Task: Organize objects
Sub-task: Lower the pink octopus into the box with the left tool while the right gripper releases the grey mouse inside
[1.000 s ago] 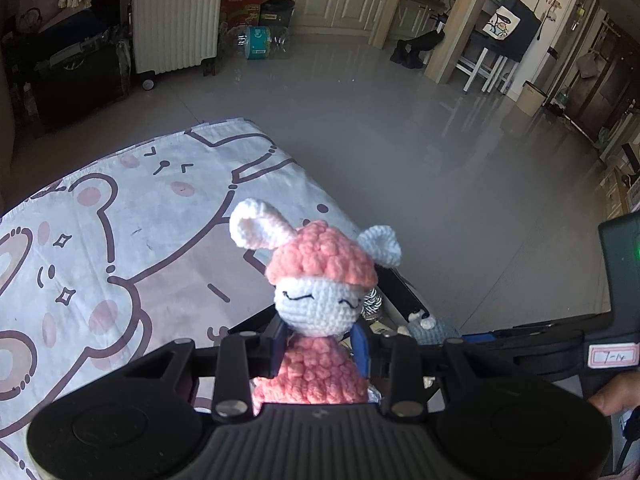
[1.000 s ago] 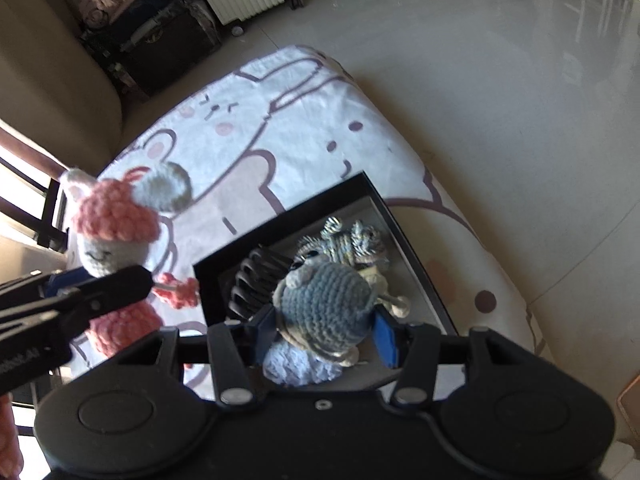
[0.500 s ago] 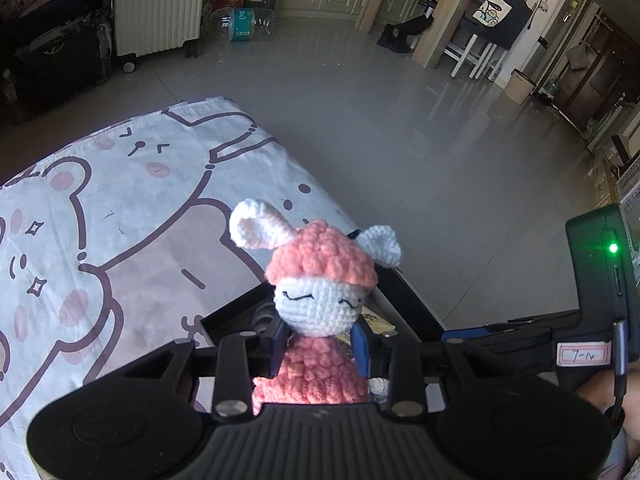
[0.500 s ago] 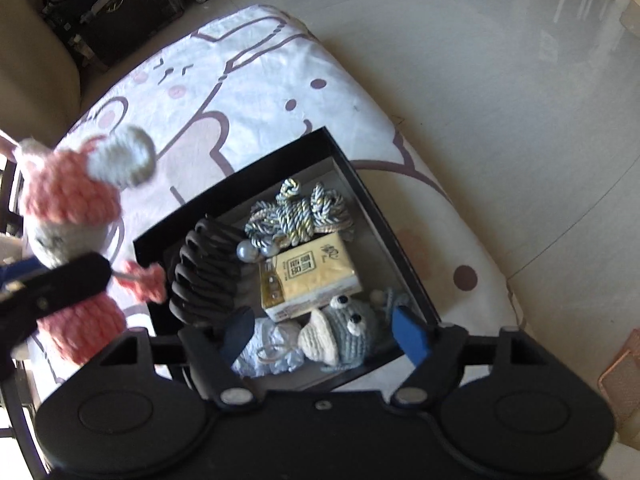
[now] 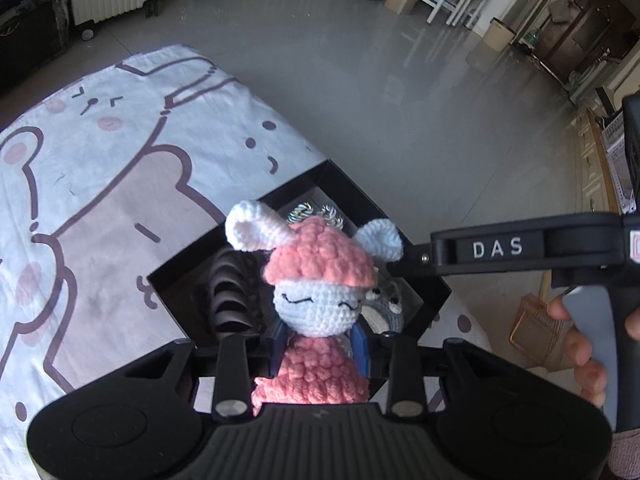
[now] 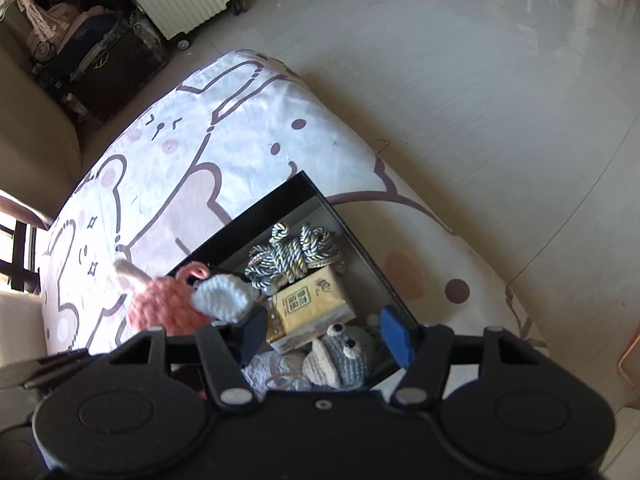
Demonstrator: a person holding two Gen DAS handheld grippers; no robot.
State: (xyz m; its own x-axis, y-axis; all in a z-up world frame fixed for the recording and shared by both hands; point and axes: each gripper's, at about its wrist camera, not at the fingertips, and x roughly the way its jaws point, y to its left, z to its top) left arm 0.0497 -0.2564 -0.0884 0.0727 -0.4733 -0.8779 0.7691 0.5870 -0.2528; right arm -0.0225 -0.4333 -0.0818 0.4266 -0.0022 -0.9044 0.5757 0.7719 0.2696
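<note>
Each handheld gripper is matte black plastic with 2 round discs on a ribbed base, 2 angled link arms each pinned by a silver screw, and blue pads on the fingers. In the left wrist view, the right gripper appears side-on as a black bar with a white "DAS" label and a small screw near its tip. The right hand wraps a grey handle, with a fuzzy pinkish-grey sleeve cuff at the frame's lower corner.
</note>
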